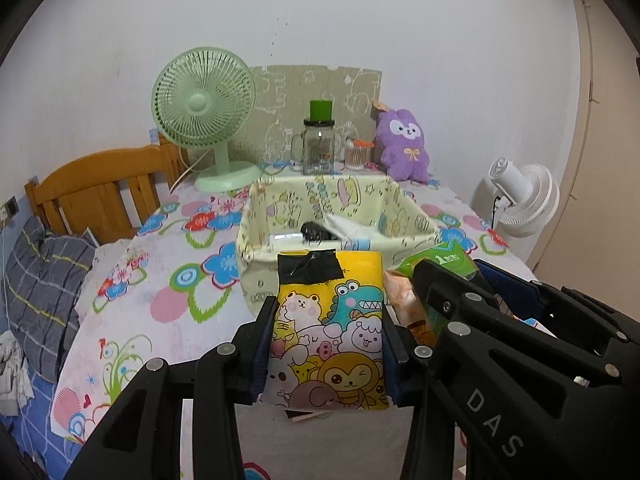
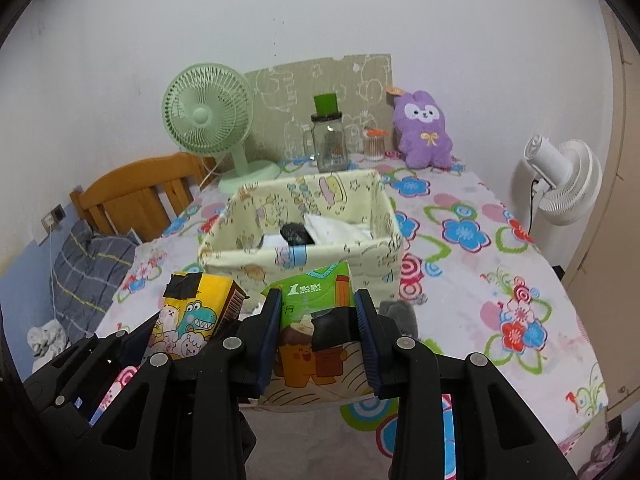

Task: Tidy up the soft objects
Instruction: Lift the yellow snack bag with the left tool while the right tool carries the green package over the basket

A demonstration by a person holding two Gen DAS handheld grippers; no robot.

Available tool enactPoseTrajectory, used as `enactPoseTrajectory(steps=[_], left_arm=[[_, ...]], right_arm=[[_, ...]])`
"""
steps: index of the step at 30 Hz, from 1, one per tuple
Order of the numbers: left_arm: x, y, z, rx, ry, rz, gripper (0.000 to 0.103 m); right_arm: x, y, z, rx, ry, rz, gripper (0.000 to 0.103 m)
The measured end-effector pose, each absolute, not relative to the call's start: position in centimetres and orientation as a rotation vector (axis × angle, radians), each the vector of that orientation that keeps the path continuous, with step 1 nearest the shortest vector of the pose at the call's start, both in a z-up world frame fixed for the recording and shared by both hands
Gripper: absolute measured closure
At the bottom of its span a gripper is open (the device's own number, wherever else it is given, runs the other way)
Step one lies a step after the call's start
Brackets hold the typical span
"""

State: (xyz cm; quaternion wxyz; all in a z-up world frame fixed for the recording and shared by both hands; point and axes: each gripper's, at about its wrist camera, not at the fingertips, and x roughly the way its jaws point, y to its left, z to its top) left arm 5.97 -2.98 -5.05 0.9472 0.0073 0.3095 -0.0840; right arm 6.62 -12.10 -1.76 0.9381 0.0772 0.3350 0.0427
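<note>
Nearest in, the left hand-held gripper [image 1: 328, 344] was tilted down toward the bench, its two dark pads pinching a yellow tissue pack [image 1: 330, 332] printed with cartoon animals, one pad on each long side. A patch of black tape [image 1: 310, 267] sat across the pack's far end. Just to its right, the right hand-held gripper [image 2: 318, 336] was pitched down at much the same angle, clamped on a green tissue pack [image 2: 316, 320] with an orange cartoon figure on its wrapper. The two packs were side by side, nearly touching, both lifted clear of the floral cloth [image 2: 480, 280] that covered the bench. A small grey fuzzy thing [image 2: 400, 312] lay on the cloth just right of the right-hand pads; what it was could not be told.

Just beyond both packs stood the pale yellow fabric bin [image 1: 288, 216], open at the top, with a dark object [image 2: 295, 233] and some white soft items [image 2: 340, 230] already inside. Farther back, at the bench's far edge: a green desk fan [image 1: 204, 108] on the left, a glass jar with a green lid [image 1: 319, 140] in the middle, a small container of cotton swabs [image 1: 357, 155] beside it, and a purple plush bunny [image 1: 404, 144] on the right, leaning near a patterned board [image 1: 320, 88] against the wall. Off the bench to the right stood a white fan [image 2: 564, 184]; to the left, a wooden headboard [image 1: 100, 192] and a grey plaid pillow [image 1: 44, 276].
</note>
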Motion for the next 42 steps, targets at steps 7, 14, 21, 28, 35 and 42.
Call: enactPoseTrajectory(steps=[7,14,21,28,35,42], left_arm=[[6.0,-3.2,-3.4,0.012,0.606,-0.174,0.057],[6.6,-3.6,-2.5,0.002,0.609,-0.18,0.057],[7.5,-3.9,-1.8,-0.007,0.599,-0.175,0.057],[8.8,-4.3,-1.5,-0.016,0.597,-0.166,0.057],[10.5,-4.6,-1.3,-0.02,0.597,-0.166,0.057],[12.7,-4.9,-1.3,-0.027,0.602,-0.161,0.057]], right_arm=[[6.7,-12.3,0.1,0.154,0.654,0.087,0.064],[7.2,-12.7,1.2,0.153,0.638,0.094,0.064],[8.1,-13.1,1.9,0.154,0.618,0.097,0.064],[9.6,-13.5,2.1,0.158,0.615,0.113,0.064],[11.5,-14.1,2.3,0.174,0.608,0.115,0.064],[13.8,-14.4,2.1,0.191,0.613,0.112,0.064]])
